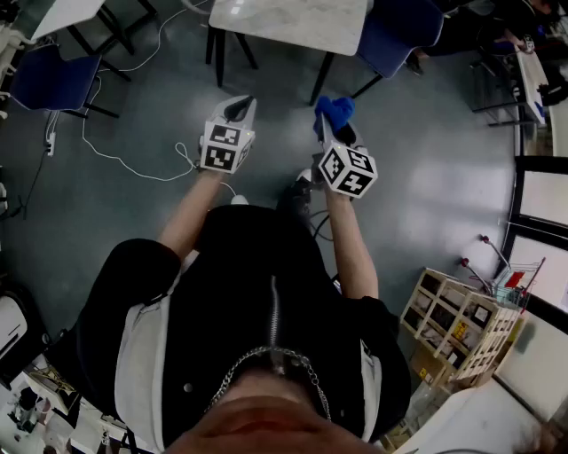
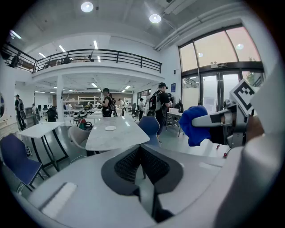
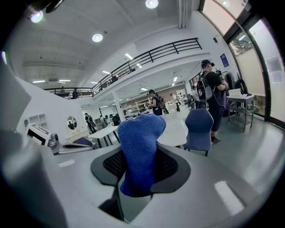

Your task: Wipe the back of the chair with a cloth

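Observation:
My right gripper is shut on a blue cloth, which stands up bunched between the jaws in the right gripper view. My left gripper is shut with nothing in it, level with the right one and a short way to its left. Both are held out in the air above the grey floor. A blue chair stands ahead and to the right, tucked against a white table. The same chair appears beyond the cloth in the right gripper view. From the left gripper view, the cloth is at the right.
A second blue chair stands at the far left, and a white cable trails over the floor. A wooden shelf unit sits at the lower right. People stand further back in the hall.

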A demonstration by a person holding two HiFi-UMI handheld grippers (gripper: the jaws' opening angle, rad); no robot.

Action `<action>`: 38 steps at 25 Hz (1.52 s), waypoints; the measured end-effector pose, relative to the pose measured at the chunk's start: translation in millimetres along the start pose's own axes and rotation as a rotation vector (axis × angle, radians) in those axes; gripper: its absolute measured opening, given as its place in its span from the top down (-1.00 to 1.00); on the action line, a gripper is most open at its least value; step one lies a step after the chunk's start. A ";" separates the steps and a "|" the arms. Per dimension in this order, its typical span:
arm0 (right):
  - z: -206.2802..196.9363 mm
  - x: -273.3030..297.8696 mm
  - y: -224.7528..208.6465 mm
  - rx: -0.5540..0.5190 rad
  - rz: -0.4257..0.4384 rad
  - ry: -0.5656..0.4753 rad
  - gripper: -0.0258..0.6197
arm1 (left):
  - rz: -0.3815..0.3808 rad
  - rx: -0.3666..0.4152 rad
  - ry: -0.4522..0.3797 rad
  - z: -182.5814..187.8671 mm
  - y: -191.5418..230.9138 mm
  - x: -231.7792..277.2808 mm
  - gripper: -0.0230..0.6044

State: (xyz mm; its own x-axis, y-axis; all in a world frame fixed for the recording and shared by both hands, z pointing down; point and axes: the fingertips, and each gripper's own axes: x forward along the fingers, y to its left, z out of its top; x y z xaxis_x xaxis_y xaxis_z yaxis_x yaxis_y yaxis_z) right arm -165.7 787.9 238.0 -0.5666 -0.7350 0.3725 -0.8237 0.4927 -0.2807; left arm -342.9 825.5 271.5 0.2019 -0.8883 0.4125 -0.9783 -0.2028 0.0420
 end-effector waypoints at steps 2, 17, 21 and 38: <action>-0.5 3.5 10.5 -0.008 0.004 -0.001 0.47 | 0.001 0.005 -0.007 5.2 7.6 -6.8 0.89; 20.4 61.3 -8.9 0.019 0.065 -0.008 0.44 | 0.026 -0.041 0.052 2.3 22.2 41.1 0.89; 44.6 96.0 -50.3 0.038 0.079 -0.004 0.44 | 0.025 -0.043 0.054 26.0 13.6 96.0 0.89; 128.1 203.7 -228.9 0.047 0.061 0.026 0.44 | 0.002 -0.050 0.038 135.1 -39.9 318.8 0.89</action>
State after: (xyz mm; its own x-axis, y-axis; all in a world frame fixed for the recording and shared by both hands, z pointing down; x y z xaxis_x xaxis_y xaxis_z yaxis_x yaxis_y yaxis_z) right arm -89.6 465.7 264.9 -0.6164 -0.6918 0.3762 -0.7862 0.5134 -0.3441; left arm -233.3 494.8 278.4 0.1994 -0.8719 0.4472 -0.9799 -0.1797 0.0865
